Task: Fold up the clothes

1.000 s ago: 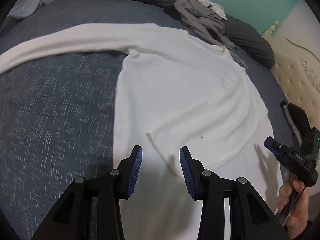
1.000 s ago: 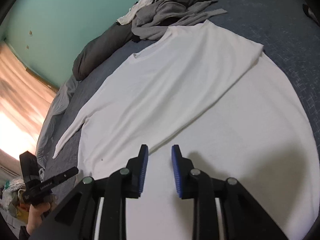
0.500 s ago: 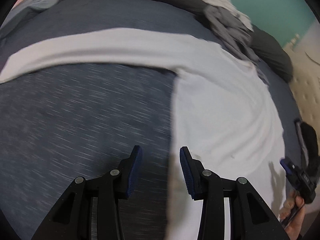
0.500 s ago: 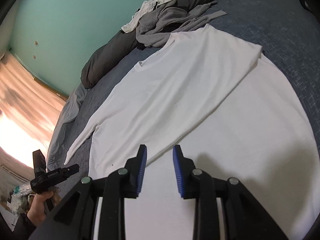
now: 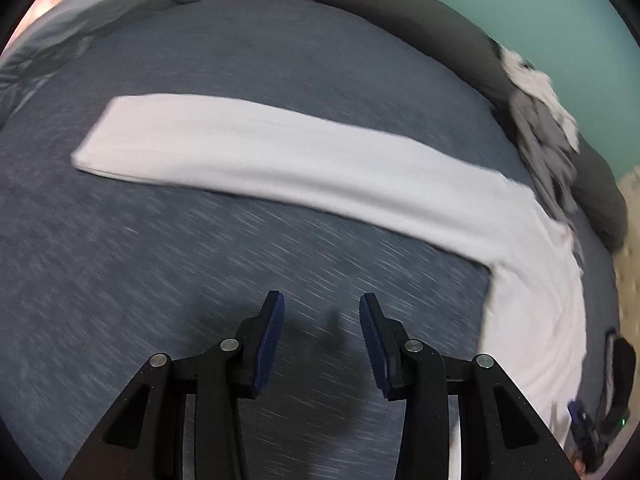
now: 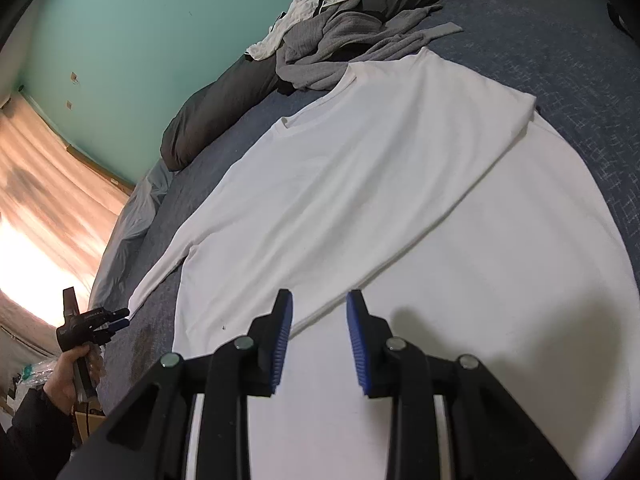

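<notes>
A white shirt is spread flat across the blue bed, one sleeve stretched out toward the bed's side edge. The left gripper is held partly open over bare bedding just short of that sleeve, nothing gripped. The right gripper is kept over the shirt's folded edge, jaws a bit apart, empty too. Grey clothes are piled by the pillows.
</notes>
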Demonstrator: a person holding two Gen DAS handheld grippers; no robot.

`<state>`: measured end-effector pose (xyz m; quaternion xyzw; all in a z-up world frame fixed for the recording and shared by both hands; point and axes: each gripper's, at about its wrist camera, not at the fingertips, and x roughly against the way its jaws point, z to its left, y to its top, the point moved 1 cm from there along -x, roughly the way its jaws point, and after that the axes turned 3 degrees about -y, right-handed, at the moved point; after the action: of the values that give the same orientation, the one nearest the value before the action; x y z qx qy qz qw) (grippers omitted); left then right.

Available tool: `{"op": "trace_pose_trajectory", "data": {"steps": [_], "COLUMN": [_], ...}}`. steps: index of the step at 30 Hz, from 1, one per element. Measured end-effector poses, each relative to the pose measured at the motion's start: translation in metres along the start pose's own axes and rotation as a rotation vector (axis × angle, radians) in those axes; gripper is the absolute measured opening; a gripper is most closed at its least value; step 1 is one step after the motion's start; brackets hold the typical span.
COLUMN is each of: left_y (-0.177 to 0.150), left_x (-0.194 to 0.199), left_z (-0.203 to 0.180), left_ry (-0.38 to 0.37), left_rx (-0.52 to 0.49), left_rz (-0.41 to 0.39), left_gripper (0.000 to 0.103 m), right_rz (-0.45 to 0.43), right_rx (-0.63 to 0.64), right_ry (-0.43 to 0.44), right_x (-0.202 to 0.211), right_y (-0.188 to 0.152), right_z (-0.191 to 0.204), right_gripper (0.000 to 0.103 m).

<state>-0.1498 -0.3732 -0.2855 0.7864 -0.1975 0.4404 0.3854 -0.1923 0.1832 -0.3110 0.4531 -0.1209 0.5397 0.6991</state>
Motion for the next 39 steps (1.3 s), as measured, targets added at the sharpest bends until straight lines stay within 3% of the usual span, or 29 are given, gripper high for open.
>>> {"op": "trace_pose_trajectory", "data": {"steps": [16,29,35,39], "left_y": [0.052,0.076,0.078,0.078], "left_x": [-0.005,-0.011,-0.012,-0.014], "left_z": [0.116,0.164,0.177,0.179], "left_ry": [0.105,0.166,0.238,0.227], "left_rx": [0.220,0.305,0.326,0.328], "left_rz": [-0.073,-0.125,-0.133,-0.137], "left_gripper": [0.043,0.043,0.043,0.043], "right_rz": [0.004,0.029,0.038,0.033], "right_rx": [0.069,0.103,0.108,0.110], "right_ry": [-0.027,-0.060,-0.059,-0.052], "right_x": [0.001,-0.006,-0.009,-0.007], "right_y": [0.000,-0.004,-0.005,-0.004], "right_z": [0.019,0.024,0.026,0.029], "right_gripper": [0.028,0.030,0.030,0.030]}}
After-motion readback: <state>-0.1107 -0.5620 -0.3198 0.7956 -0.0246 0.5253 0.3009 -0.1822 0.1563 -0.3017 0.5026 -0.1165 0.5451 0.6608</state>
